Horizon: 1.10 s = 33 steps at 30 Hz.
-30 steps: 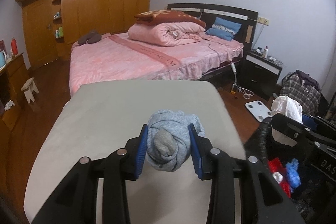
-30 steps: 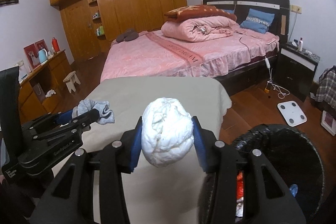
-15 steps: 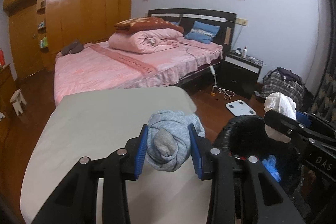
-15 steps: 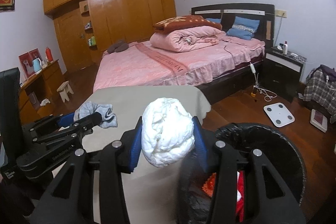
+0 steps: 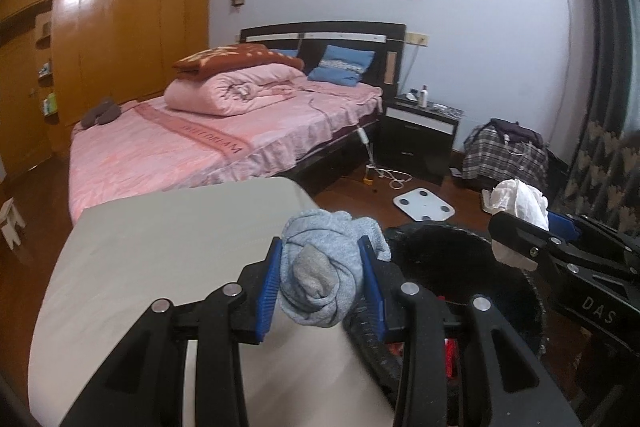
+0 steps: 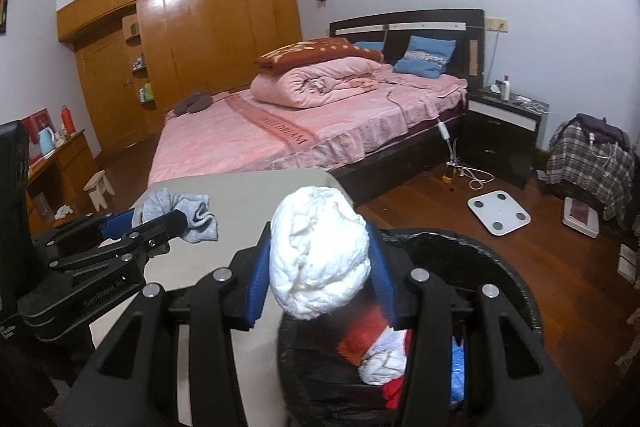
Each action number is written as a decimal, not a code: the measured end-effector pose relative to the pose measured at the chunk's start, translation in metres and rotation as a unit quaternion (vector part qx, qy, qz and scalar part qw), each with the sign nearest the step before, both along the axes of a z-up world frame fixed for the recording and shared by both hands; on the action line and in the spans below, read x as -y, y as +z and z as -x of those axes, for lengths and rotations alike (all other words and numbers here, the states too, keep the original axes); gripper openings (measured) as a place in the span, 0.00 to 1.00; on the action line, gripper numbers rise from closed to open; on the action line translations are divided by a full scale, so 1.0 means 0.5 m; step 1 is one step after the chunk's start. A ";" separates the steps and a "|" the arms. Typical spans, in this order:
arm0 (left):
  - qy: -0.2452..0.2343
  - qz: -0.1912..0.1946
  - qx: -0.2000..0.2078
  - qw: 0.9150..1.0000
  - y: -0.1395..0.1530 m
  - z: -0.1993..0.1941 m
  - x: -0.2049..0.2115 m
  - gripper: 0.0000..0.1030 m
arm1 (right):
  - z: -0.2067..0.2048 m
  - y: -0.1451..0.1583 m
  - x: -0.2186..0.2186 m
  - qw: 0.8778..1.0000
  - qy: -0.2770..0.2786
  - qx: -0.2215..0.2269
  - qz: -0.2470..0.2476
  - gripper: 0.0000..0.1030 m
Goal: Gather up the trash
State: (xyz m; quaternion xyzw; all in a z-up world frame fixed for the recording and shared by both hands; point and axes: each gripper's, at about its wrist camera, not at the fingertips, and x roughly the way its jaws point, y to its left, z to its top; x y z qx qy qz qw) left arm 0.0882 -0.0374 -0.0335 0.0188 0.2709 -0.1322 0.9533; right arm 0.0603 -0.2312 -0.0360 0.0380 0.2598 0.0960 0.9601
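My left gripper (image 5: 320,283) is shut on a rolled grey-blue sock (image 5: 324,267) and holds it over the right edge of the beige table (image 5: 180,239), beside the black-lined trash bin (image 5: 480,267). My right gripper (image 6: 318,267) is shut on a crumpled white paper wad (image 6: 318,255) above the near rim of the bin (image 6: 500,267), which holds red, white and blue trash (image 6: 384,355). Each gripper shows in the other's view: the right one with its wad (image 5: 520,203), the left one with its sock (image 6: 176,211).
A pink bed (image 6: 304,131) stands beyond the table, with a black nightstand (image 6: 500,139) to its right. A white scale (image 6: 498,213) and cables lie on the wooden floor. A plaid bag (image 6: 588,155) sits far right. A wooden cabinet and stool (image 6: 98,187) stand on the left.
Both grippers have moved right with their loads. The bin has come closer, its inside now showing under the right gripper. The left gripper went from mid-table to its right edge.
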 end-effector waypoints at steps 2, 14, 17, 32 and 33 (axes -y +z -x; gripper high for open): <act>-0.010 -0.002 0.000 1.000 -0.001 0.000 0.018 0.36 | 0.001 -0.004 0.019 1.000 -0.009 -0.001 0.002 0.42; -0.057 -0.004 -0.007 0.998 -0.026 -0.023 0.118 0.36 | -0.006 -0.041 0.119 0.998 -0.057 -0.013 0.016 0.42; -0.068 -0.005 -0.012 0.998 -0.040 -0.034 0.140 0.36 | -0.012 -0.055 0.140 0.998 -0.064 -0.019 0.019 0.44; -0.122 -0.006 -0.045 0.992 -0.112 -0.096 0.217 0.52 | -0.054 -0.105 0.186 0.995 -0.086 -0.039 0.021 0.62; -0.122 -0.007 -0.045 0.991 -0.113 -0.095 0.217 0.53 | -0.054 -0.105 0.190 0.995 -0.087 -0.038 0.021 0.65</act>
